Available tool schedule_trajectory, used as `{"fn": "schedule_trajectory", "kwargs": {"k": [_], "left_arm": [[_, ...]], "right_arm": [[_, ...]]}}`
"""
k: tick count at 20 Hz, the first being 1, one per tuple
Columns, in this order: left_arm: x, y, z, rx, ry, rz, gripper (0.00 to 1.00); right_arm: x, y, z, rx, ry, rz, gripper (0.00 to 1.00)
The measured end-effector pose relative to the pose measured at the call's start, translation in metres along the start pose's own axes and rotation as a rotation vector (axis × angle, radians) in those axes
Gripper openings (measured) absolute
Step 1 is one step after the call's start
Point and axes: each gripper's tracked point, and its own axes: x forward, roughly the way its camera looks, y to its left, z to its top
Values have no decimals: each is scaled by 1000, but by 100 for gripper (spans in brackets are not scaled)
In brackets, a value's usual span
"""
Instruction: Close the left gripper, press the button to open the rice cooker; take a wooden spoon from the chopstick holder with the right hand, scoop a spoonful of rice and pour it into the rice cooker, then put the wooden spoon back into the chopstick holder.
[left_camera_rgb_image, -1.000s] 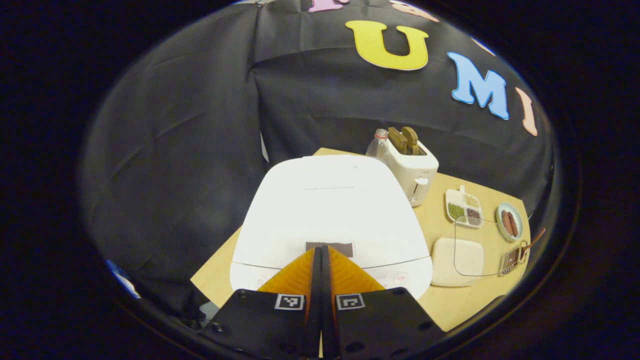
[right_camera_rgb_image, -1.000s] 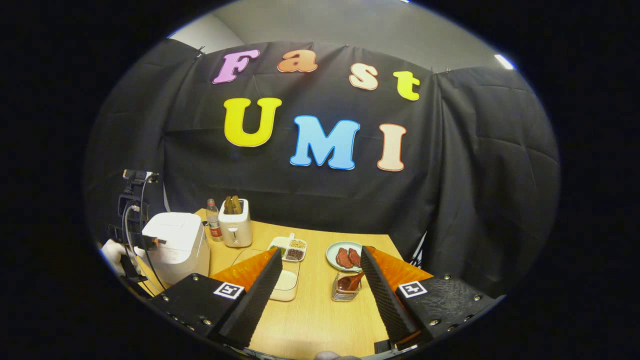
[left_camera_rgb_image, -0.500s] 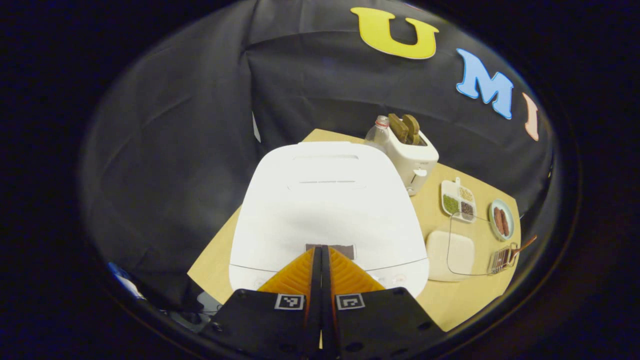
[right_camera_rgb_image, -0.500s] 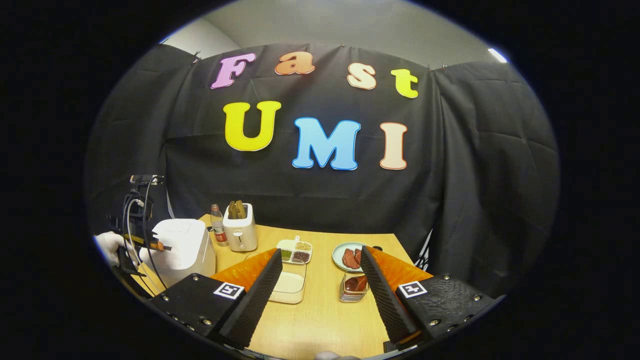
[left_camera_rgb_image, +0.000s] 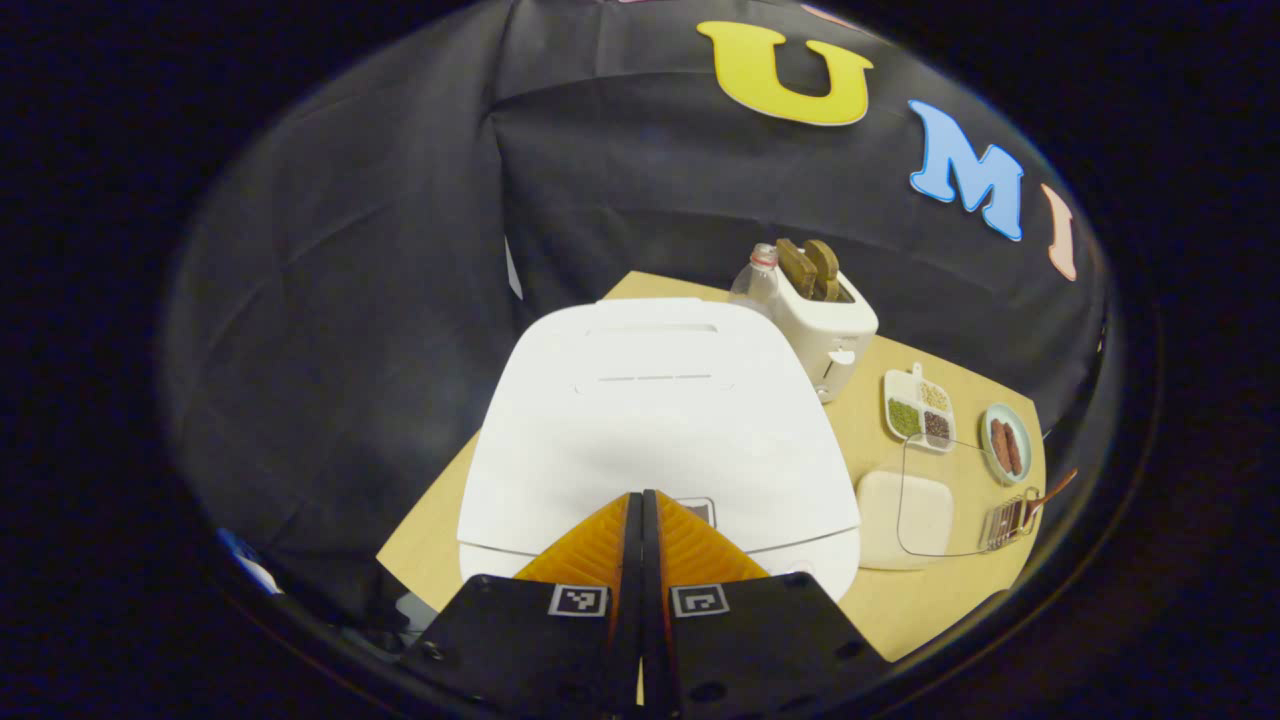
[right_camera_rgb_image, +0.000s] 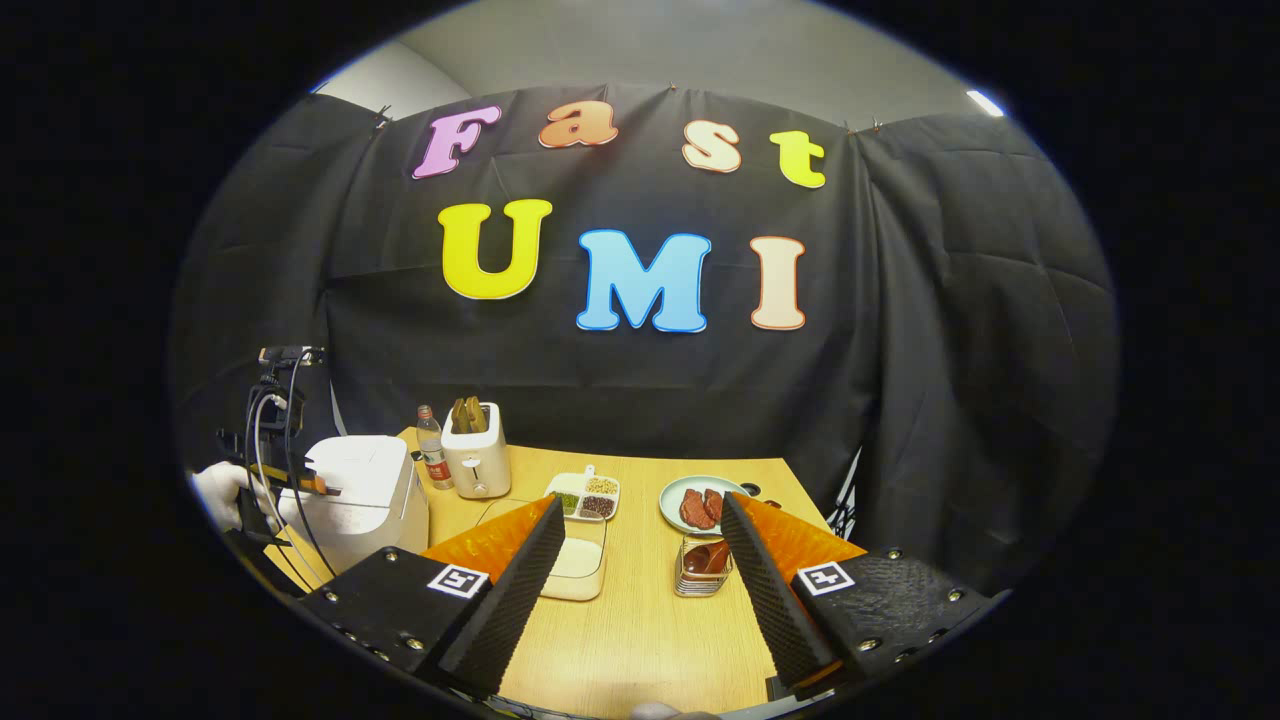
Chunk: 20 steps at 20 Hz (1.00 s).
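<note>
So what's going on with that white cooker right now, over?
Left tool shut, tip at rice cooker button; lid looks just cracked. Right tool open, above table, wooden spoon in holder. Nothing in the way.

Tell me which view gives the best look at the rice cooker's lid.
The left gripper view: the rice cooker lies close below, its broad white lid seen from above, with the shut left gripper at its front edge. The right gripper view shows it small and side-on at the table's far left.
</note>
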Motion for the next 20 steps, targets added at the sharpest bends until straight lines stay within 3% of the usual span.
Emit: {"fn": "schedule_trajectory", "kwargs": {"k": [3,6,10,13,17,20], "left_arm": [[-45,7,84,28,-364,71,9],[-109,-8,122,19,-571,26,8],[-173,-31,135,30,-680,-70,35],[-190,-44,126,58,-695,-112,100],[-221,-50,108,25,-683,-139,98],[-259,-57,97,15,-719,-191,100]], "right_arm": [[-1,2,8,-6,-50,6,96],[0,5,16,20,-94,20,96],[4,-1,19,19,-115,2,96],[9,-8,21,29,-127,-11,96],[15,-19,12,56,-139,-32,96],[26,-29,-18,96,-102,-40,96]]}}
